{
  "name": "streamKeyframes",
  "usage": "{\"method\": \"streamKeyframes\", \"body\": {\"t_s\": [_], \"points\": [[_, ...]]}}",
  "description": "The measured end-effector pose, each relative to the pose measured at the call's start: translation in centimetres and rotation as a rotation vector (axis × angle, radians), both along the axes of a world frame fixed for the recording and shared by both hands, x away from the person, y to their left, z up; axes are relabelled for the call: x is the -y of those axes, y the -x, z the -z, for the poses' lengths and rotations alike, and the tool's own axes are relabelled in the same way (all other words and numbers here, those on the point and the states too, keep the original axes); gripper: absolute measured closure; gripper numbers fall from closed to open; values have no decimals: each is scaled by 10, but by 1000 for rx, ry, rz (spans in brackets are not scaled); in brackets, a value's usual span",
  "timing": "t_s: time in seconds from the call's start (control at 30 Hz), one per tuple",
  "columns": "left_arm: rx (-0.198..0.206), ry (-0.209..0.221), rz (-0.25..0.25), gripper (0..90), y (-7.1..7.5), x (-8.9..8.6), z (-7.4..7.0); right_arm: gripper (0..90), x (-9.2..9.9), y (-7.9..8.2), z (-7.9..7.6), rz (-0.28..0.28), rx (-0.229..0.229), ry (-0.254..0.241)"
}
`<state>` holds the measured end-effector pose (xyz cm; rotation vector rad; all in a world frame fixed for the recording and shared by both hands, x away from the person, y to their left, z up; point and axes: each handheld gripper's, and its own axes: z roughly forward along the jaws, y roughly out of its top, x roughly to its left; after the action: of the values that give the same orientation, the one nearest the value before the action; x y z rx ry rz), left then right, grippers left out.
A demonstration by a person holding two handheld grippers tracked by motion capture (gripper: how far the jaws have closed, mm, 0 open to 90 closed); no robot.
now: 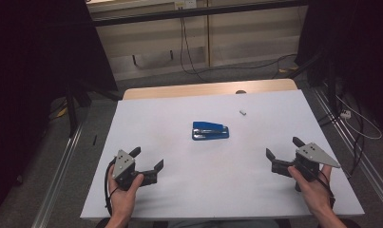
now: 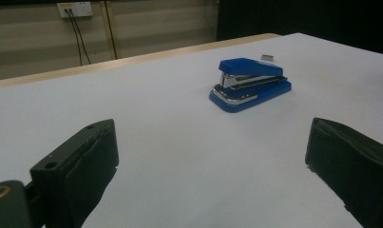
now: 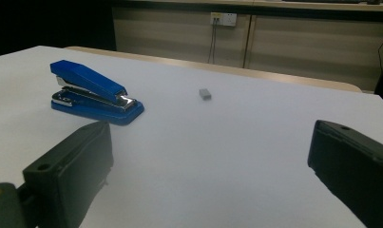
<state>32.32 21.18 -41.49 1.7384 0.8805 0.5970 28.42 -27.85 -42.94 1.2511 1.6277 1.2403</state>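
Observation:
A blue stapler (image 1: 210, 130) lies closed on the white table top (image 1: 179, 109), near its middle. It appears ahead and to the right as the stapler (image 2: 250, 83) in the left gripper view, and at upper left as the stapler (image 3: 94, 92) in the right gripper view. A small grey block of staples (image 1: 243, 112) lies behind it to the right, seen as the staples (image 3: 205, 93) in the right gripper view. My left gripper (image 1: 148, 159) rests low at the near left, open and empty. My right gripper (image 1: 283, 148) sits at the near right, open and empty.
The table's far wooden edge (image 1: 208, 89) borders the white top. Cables (image 1: 186, 47) hang down a panel wall behind, and dark curtains stand on both sides. Metal floor rails run along the table's left and right.

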Motion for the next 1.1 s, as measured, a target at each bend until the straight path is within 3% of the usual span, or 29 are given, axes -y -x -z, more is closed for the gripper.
{"method": "streamKeyframes", "body": {"t_s": [0.17, 0.23, 0.3, 0.4, 0.67, 0.9, 1.0, 1.1], "points": [[-3, -11, -8, 37, -2, 0, 1, 8, -1, 0, 0, -8, -2, -8], [-21, 11, -13, 36, -2, -1, 2, 8, -1, 0, 0, -12, -5, -8], [-8, -24, -18, 35, -2, 0, 2, 8, 0, 0, 1, -11, -7, -12], [-17, -13, -6, 35, -2, 3, 2, 8, 0, -1, 1, -20, -15, -9], [-17, -68, 36, 35, -4, 11, 3, 10, -4, -4, 4, -63, -45, 20], [-65, -59, 85, 61, -6, 16, 4, 12, -8, -7, 4, -83, -52, 13], [-107, -70, 95, 68, -11, 18, 4, 17, -13, -8, 5, -105, -64, 27], [-97, -71, 107, 68, -14, 21, 3, 17, -17, -8, 3, -123, -63, 44]]}}
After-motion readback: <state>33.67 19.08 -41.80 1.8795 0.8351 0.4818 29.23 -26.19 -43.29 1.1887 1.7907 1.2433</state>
